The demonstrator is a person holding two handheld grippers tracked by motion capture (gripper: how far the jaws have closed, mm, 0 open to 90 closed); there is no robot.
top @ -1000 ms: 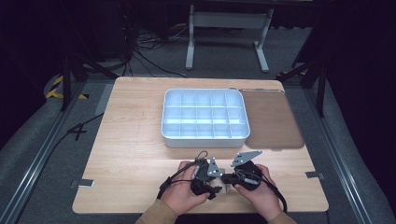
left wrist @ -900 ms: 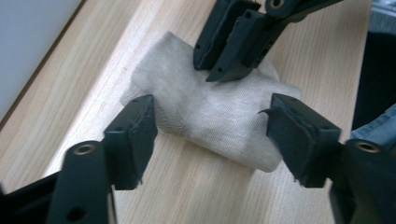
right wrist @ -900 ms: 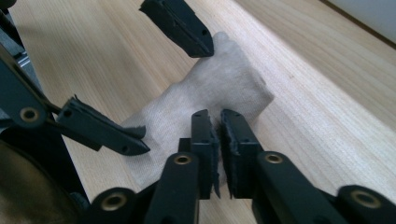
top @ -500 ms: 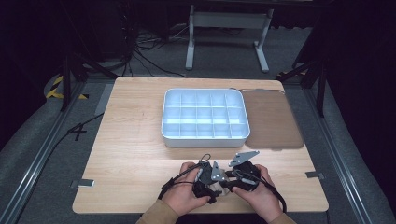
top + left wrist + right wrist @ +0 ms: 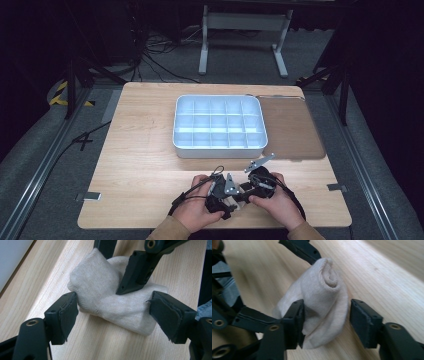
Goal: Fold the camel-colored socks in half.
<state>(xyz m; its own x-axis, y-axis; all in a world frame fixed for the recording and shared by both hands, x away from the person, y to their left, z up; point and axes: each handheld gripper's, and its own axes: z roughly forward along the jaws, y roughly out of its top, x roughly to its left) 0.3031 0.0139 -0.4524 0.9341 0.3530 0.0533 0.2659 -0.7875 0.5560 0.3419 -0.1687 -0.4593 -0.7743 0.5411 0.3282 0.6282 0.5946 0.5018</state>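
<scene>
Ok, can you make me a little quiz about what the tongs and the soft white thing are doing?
1. True or false: the rolled beige cloth lies on the wooden table.
2. What sits further up the table? A) the white divided tray B) a red bowl C) a stack of plates
3. Fill in: the left tongs and right tongs are both ____ around the cloth.

Key: 1 true. 2 A. 3 open; in both gripper views the jaws stand at either side of the cloth without squeezing it.
</scene>
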